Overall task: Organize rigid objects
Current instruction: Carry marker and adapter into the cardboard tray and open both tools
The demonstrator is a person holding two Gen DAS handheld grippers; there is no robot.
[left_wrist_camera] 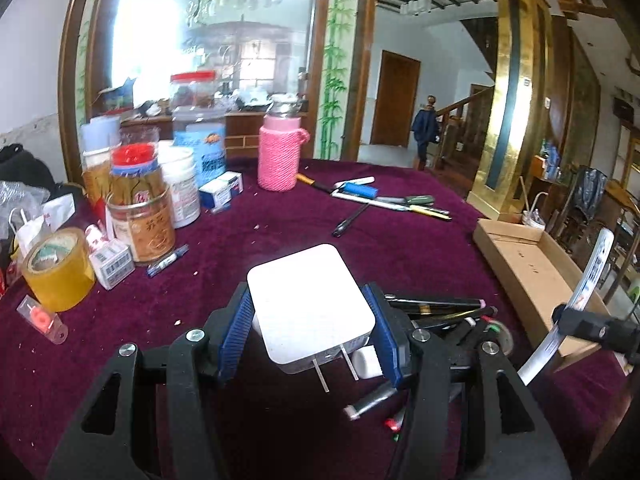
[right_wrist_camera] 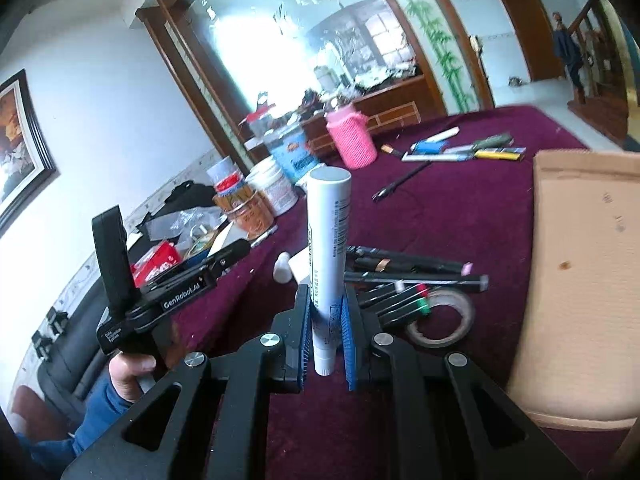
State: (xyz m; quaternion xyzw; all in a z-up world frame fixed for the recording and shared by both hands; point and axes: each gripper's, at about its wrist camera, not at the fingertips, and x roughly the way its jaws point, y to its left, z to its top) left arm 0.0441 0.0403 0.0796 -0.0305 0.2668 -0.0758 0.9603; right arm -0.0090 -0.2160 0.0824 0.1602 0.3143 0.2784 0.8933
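My left gripper [left_wrist_camera: 310, 332] is shut on a white plug adapter [left_wrist_camera: 310, 304], held above the purple tablecloth with its two metal prongs pointing back toward me. My right gripper [right_wrist_camera: 326, 332] is shut on a white tube [right_wrist_camera: 328, 248] that stands up between the blue pads; the tube also shows at the right edge of the left wrist view [left_wrist_camera: 584, 300]. A pile of black marker pens [right_wrist_camera: 404, 272] and a clear tape roll [right_wrist_camera: 440, 320] lie just beyond both grippers. A flat cardboard box [left_wrist_camera: 528, 276] lies to the right.
At the left stand jars and tins [left_wrist_camera: 140, 208], a yellow tape roll [left_wrist_camera: 56, 268] and small boxes. A pink knit-covered bottle [left_wrist_camera: 279, 152] stands at the back. Pens and screwdrivers [left_wrist_camera: 392, 200] lie beyond it. The left gripper's body [right_wrist_camera: 160, 292] shows in the right view.
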